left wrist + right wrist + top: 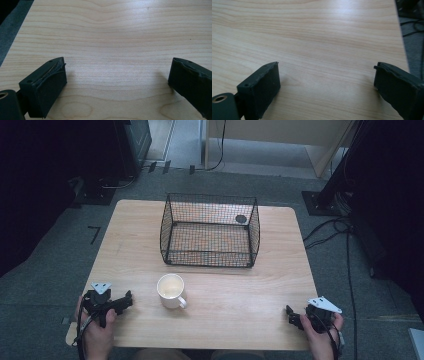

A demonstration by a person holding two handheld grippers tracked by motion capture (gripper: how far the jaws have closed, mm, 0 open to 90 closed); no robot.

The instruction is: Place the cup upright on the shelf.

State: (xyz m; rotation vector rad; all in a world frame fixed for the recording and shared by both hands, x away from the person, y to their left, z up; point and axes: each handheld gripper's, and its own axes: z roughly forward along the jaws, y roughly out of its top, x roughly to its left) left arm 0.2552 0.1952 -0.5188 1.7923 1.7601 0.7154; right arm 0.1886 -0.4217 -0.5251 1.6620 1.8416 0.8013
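Observation:
A white mug (171, 290) stands upright on the wooden table (240, 290), handle toward the front right, in front of a black wire basket (210, 229). The basket holds nothing but a small dark round spot (241, 219) near its back right corner. My left gripper (125, 301) rests at the table's front left, left of the mug and apart from it, jaws open over bare wood (117, 72). My right gripper (291, 316) rests at the front right, also open over bare wood (327, 75).
Grey carpet surrounds the table, with cables (345, 250) on the floor to the right and dark equipment stands (320, 200) behind. The table's right edge (402, 37) lies close to my right gripper.

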